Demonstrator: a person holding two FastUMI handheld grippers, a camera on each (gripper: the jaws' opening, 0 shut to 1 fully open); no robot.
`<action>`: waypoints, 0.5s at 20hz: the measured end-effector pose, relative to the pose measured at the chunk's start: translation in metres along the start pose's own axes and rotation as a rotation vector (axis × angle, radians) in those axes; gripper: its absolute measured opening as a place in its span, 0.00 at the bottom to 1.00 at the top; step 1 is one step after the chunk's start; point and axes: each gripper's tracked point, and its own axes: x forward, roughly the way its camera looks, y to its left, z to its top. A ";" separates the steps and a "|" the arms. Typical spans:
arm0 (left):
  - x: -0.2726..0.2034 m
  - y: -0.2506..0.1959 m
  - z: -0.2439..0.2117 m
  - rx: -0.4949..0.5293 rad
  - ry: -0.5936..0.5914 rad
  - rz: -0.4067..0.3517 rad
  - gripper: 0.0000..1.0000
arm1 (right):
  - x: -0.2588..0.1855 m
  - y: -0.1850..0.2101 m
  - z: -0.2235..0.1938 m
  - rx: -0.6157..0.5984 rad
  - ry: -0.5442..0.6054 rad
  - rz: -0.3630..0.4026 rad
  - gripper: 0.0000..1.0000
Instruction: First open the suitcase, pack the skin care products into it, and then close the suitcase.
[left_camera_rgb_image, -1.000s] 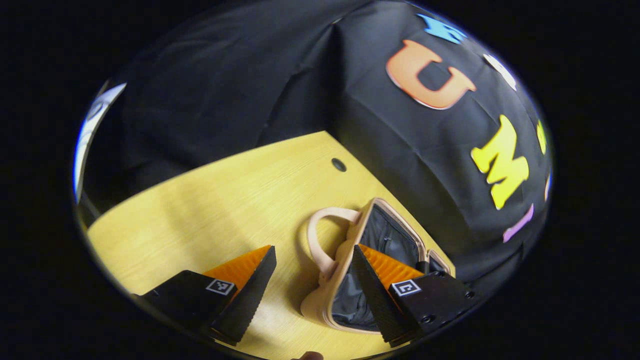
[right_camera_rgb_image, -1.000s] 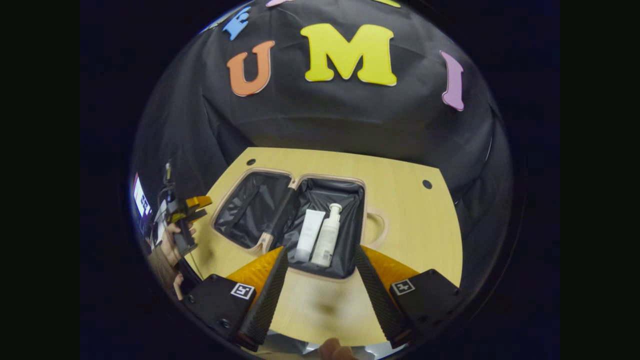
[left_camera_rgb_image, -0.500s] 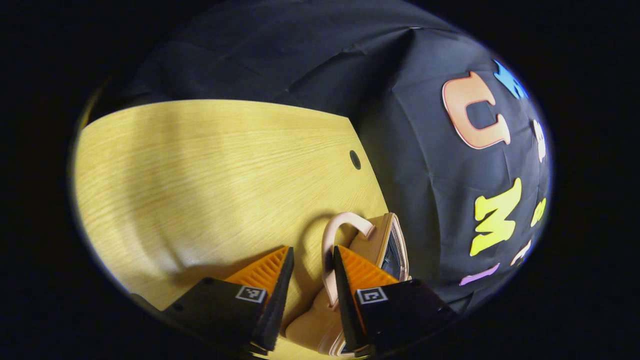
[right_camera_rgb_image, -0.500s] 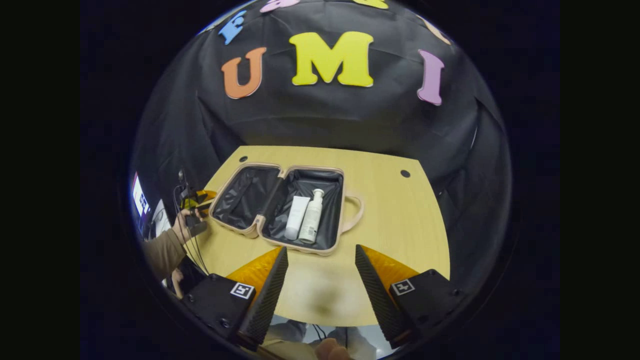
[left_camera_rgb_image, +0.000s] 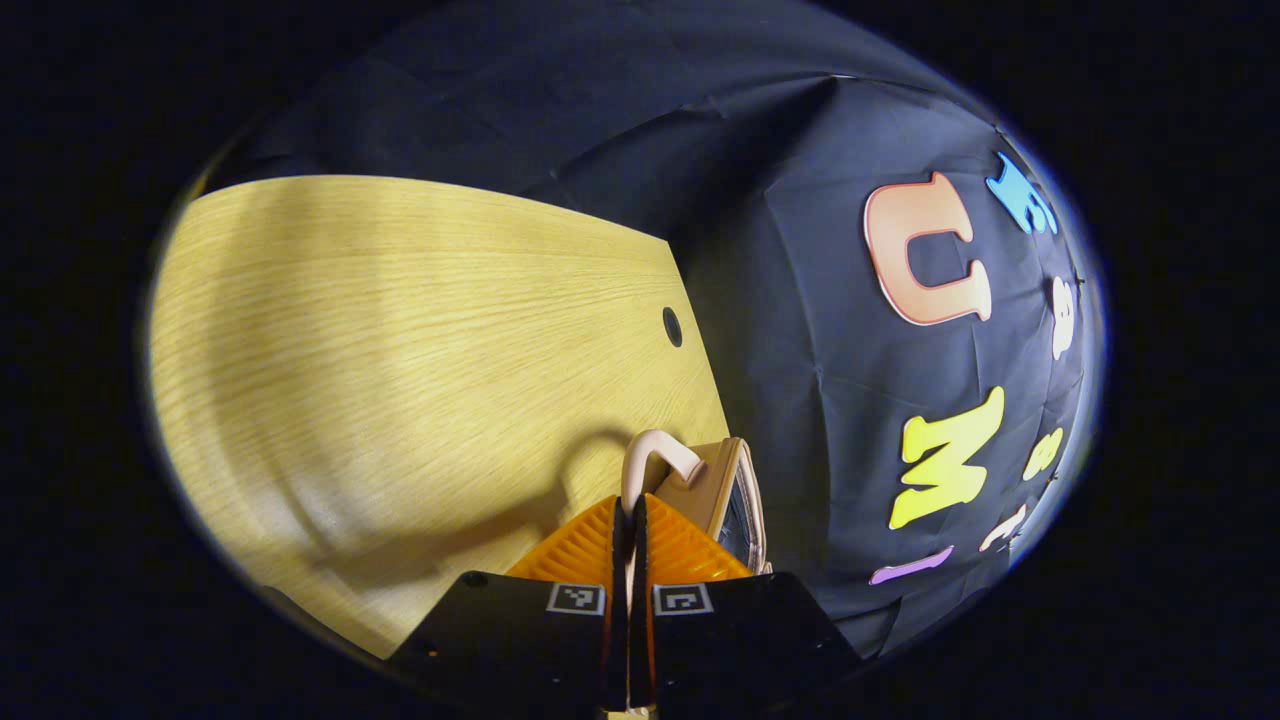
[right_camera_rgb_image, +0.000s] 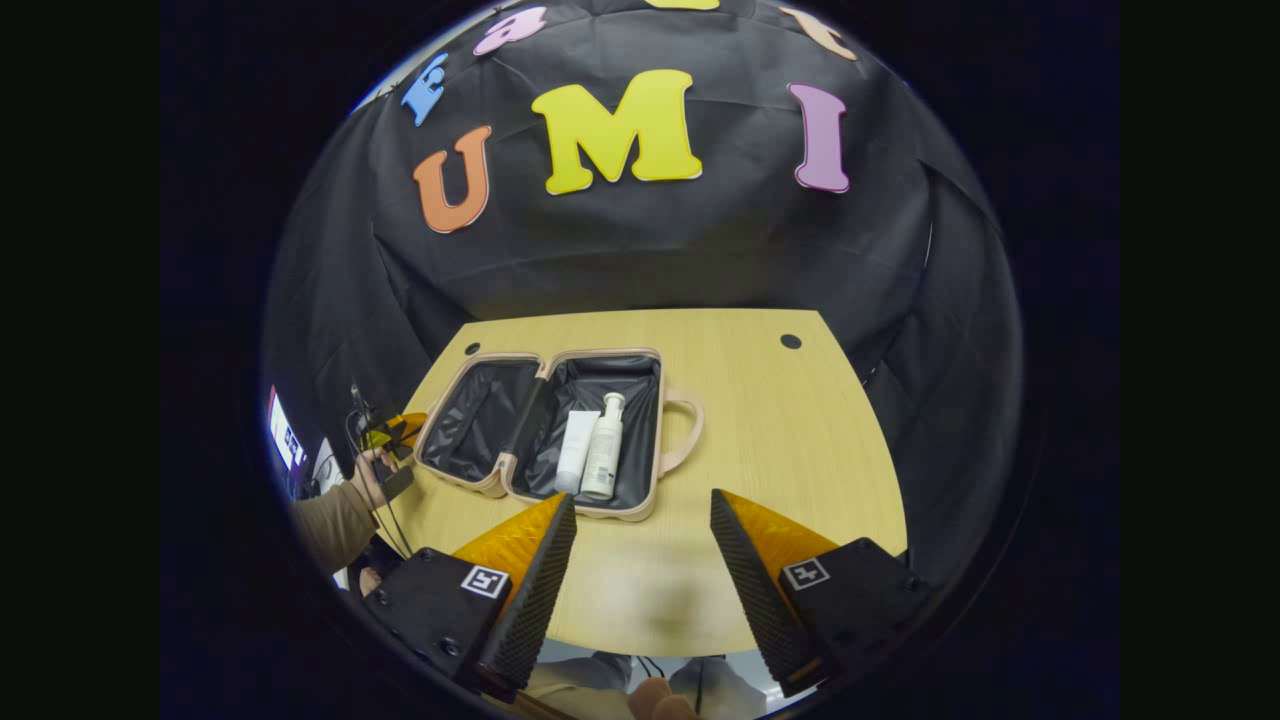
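Observation:
The beige suitcase (right_camera_rgb_image: 628, 512) lies open and flat on the wooden table (right_camera_rgb_image: 790, 450), showing its dark lining. In its right half a white tube (right_camera_rgb_image: 574, 452) and a white pump bottle (right_camera_rgb_image: 603, 447) lie side by side. A person's hand holds my left gripper (right_camera_rgb_image: 392, 432) at the case's left edge. In the left gripper view that gripper (left_camera_rgb_image: 630, 508) is shut on a beige handle loop (left_camera_rgb_image: 652, 455) of the suitcase (left_camera_rgb_image: 716, 482), with a pale strip pinched between its fingers. My right gripper (right_camera_rgb_image: 640, 500) hangs open and empty over the table's front edge, short of the case.
Two round holes (right_camera_rgb_image: 790, 341) mark the table's back corners. A brown sleeve (right_camera_rgb_image: 330, 520), cables and a bright screen (right_camera_rgb_image: 285, 435) sit at the left. A person's legs show below the front edge. Bare table (left_camera_rgb_image: 400, 350) spreads out in the left gripper view.
My left gripper has closed from wide open onto the suitcase's handle loop. My right gripper has drawn back from the case, which now looks smaller and farther off.

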 end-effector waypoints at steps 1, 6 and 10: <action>-0.003 -0.004 0.001 0.035 -0.012 0.007 0.04 | -0.002 -0.003 0.004 -0.009 -0.014 0.006 0.80; -0.022 -0.048 0.014 0.220 -0.110 0.050 0.03 | -0.012 -0.024 0.014 -0.008 -0.041 0.034 0.81; -0.042 -0.097 0.016 0.433 -0.199 0.095 0.03 | -0.014 -0.040 0.021 -0.024 -0.061 0.072 0.81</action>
